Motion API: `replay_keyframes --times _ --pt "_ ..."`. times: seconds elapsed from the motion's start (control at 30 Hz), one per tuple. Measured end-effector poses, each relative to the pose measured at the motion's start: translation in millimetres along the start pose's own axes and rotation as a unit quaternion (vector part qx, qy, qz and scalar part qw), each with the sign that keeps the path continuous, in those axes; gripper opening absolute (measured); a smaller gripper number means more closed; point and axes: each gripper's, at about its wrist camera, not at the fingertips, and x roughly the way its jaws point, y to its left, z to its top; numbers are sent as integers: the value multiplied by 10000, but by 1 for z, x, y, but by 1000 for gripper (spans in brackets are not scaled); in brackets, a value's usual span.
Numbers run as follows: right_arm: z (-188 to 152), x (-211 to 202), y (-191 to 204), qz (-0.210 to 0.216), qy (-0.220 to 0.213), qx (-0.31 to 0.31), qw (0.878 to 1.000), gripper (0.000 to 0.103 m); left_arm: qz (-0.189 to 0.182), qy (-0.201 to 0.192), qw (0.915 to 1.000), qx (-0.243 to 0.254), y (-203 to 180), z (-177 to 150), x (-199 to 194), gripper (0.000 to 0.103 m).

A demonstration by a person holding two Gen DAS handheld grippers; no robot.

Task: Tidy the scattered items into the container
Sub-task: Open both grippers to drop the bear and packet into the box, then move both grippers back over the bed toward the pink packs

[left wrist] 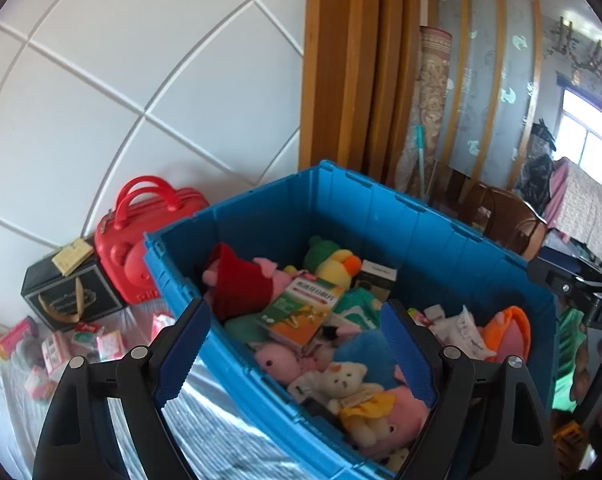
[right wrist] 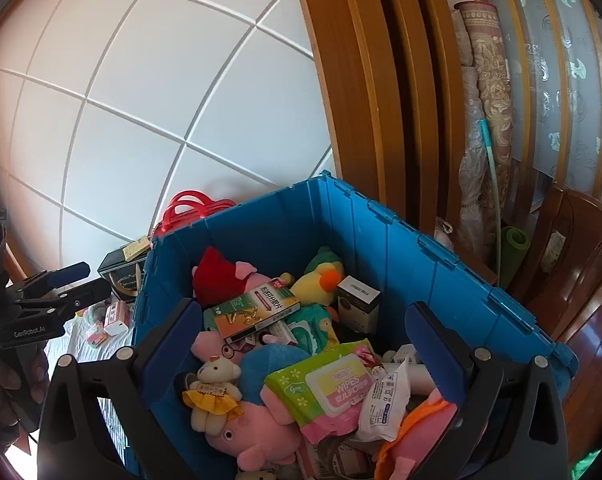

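Observation:
A blue plastic crate [left wrist: 441, 236] [right wrist: 385, 248] holds plush toys, boxes and a wipes pack [right wrist: 333, 388]. A small white teddy [left wrist: 351, 380] [right wrist: 213, 384] lies on pink plush pigs, beside an orange and green box [left wrist: 305, 308] [right wrist: 257, 308]. My left gripper [left wrist: 297, 356] is open and empty above the crate's near left wall; it also shows in the right wrist view [right wrist: 67, 278]. My right gripper [right wrist: 305, 348] is open and empty above the crate; part of it shows in the left wrist view [left wrist: 581, 288].
Left of the crate, small pink and white packets [left wrist: 61, 348] [right wrist: 115, 322] lie on a white cloth. A black gift box [left wrist: 67, 296] and a red case [left wrist: 141, 232] stand against the white tiled wall. A wooden chair [right wrist: 581, 256] and rolled rugs are at right.

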Motion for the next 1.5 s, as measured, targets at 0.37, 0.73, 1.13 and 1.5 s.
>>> replay_keyframes --times 0.37,0.73,1.13,1.5 --pt "-8 26 109 772 117 -579 9953 103 845 137 9938 -704 113 -67 -51 87" --pt "-27 58 242 1271 455 -1153 9841 103 1556 398 9743 -1581 260 -156 -95 87" --pt "-70 100 380 1499 954 -1613 9708 103 1843 513 9563 -2211 389 -231 -133 87" --pt "-110 132 457 1470 1122 -1772 9666 103 1865 411 9584 -2123 476 -262 -136 87"
